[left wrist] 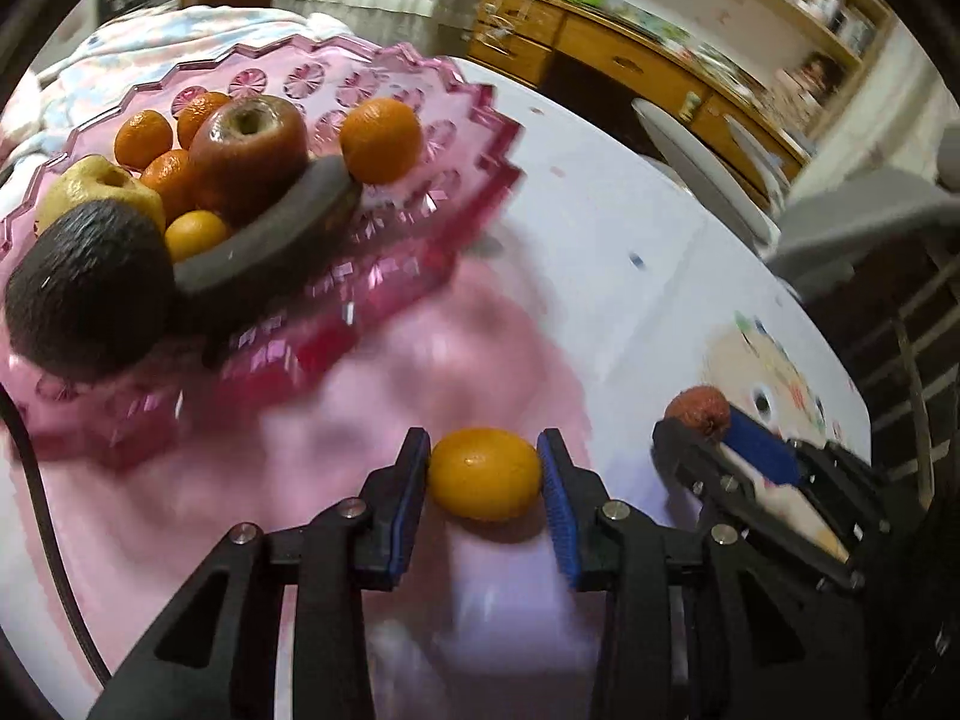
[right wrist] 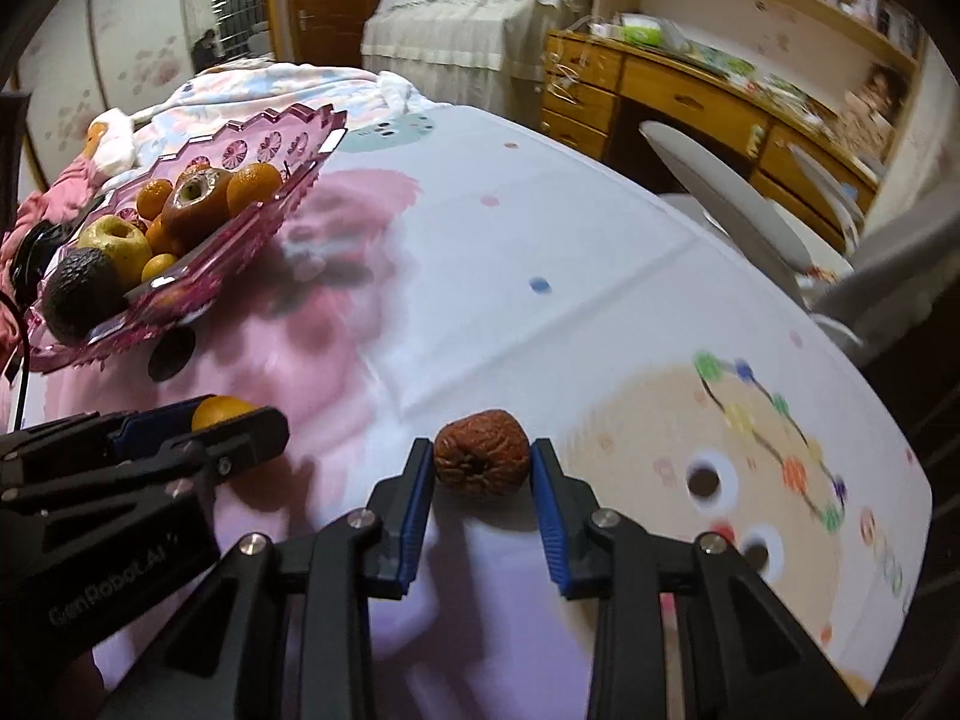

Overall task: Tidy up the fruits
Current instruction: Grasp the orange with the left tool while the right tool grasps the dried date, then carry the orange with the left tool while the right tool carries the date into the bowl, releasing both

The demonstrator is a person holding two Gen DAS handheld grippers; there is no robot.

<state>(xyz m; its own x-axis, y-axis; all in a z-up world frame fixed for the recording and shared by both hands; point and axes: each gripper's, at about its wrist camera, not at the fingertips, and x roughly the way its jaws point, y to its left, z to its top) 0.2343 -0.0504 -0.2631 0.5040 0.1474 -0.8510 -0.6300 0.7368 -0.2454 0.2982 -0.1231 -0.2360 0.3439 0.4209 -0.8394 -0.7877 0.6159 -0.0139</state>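
Observation:
On the patterned tablecloth my left gripper is shut on a small orange, its blue pads pressing both sides. To its right my right gripper is shut on a wrinkled brown-red fruit, which rests on the cloth. In the right wrist view the left gripper and its orange show at the left. A pink glass tray at the back left holds a red apple, a yellow apple, an avocado, several mandarins and a grey curved piece.
Grey chairs stand past the table's right edge, with a wooden desk and shelves behind them. Bedding lies behind the tray. A black cable runs down the left side.

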